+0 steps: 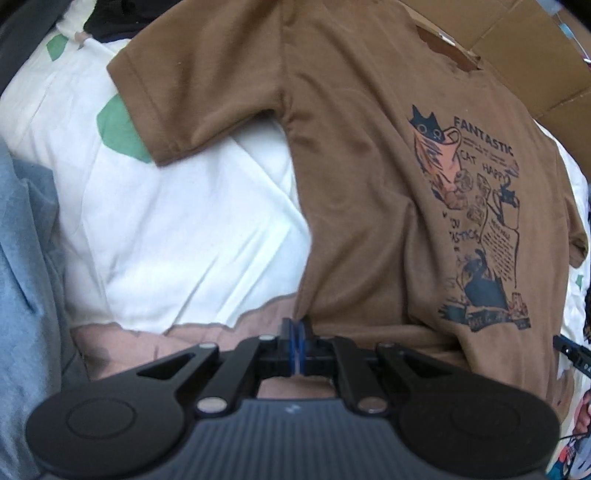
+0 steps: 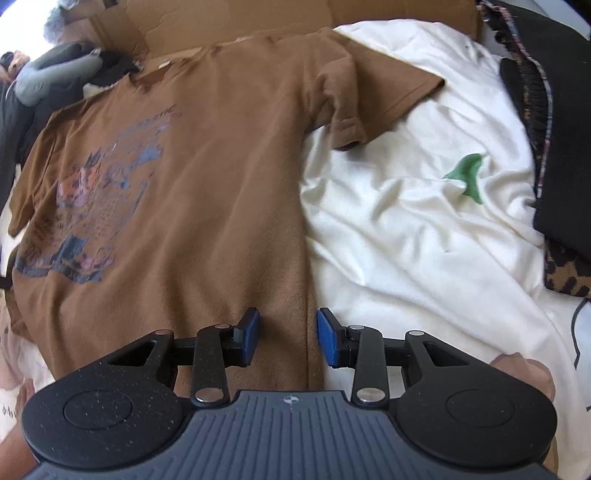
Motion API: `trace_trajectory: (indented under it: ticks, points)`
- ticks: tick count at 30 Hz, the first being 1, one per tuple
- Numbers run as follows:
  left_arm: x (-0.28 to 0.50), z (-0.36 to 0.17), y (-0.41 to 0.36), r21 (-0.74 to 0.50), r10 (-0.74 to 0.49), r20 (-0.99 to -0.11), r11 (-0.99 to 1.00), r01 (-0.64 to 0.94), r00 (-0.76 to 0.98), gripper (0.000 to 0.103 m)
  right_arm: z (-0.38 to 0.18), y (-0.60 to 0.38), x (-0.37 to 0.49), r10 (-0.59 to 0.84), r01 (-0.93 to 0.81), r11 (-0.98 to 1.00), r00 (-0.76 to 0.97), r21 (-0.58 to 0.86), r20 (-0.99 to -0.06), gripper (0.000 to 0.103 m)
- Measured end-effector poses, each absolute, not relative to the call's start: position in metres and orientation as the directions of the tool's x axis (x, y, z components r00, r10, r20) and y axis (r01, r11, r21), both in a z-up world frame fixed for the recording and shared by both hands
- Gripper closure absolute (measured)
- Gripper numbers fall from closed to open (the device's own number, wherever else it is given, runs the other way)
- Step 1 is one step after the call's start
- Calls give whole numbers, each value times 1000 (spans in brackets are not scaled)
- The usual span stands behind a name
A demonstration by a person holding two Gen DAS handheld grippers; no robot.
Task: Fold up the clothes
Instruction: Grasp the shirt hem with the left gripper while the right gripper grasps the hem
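Brown T-shirt [image 1: 369,184] with a cat print [image 1: 476,218] lies face up and spread out on a white bedsheet [image 1: 177,229] that has green patches, its collar toward a flattened cardboard box [image 2: 229,22]. Left claw [image 1: 297,345] is pressed together on the shirt's bottom hem at one corner. Right claw [image 2: 287,338] sits with its blue pads [image 2: 327,339] apart, straddling the hem at the shirt's other side edge, gripping nothing. Dark clothes [image 2: 554,129] are heaped beside the sheet.
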State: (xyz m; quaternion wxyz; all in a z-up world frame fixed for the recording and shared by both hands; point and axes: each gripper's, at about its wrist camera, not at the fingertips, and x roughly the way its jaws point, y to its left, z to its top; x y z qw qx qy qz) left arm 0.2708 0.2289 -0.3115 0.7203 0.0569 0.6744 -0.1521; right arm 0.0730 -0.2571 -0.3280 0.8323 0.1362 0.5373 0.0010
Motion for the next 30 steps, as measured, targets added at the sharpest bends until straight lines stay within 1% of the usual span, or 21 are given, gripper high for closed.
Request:
trace_trajectory:
  ticks: [1,2,3,4,5,16,21,25,28,30]
  points:
    - [271,-311,230,-122,-142,-989,947,297,45,101,-328,-257,73,150,142,963,420,228,-895,64]
    - [271,-310,231,-121,-141,-989,947,298,47,101,-328,-257,73,152,140,963,417,229,-896,72]
    - [271,-309,232,-118,-139,-989,947,300,48,101,-329,-257,74,154,138,964,414,229,-897,88]
    - [271,-308,233,-117,-138,-989,948,297,50,101,-329,-256,74,156,135,964,412,229,-898,97]
    - [272,-307,235,-115,-136,-989,949,295,51,101,-327,-258,73,158,139,962,413,234,-897,102]
    - [275,-281,247,-56,-80,-994,956,287,73,101,-292,-274,68,94,175,966,458,193,-884,103]
    - [272,-264,263,-34,-54,-996,964,265,71,101,-289,-278,68,51,201,967,452,157,-891,103]
    - [268,-269,268,-10,-22,-999,963,269,41,101,-293,-282,68,13,231,965,434,126,-901,103]
    - [268,-285,273,2,-5,-1000,958,285,24,101,-310,-288,68,34,264,952,410,153,-912,103]
    - [269,-294,273,-31,-43,-999,952,306,32,101,-312,-288,67,54,264,947,425,181,-904,103]
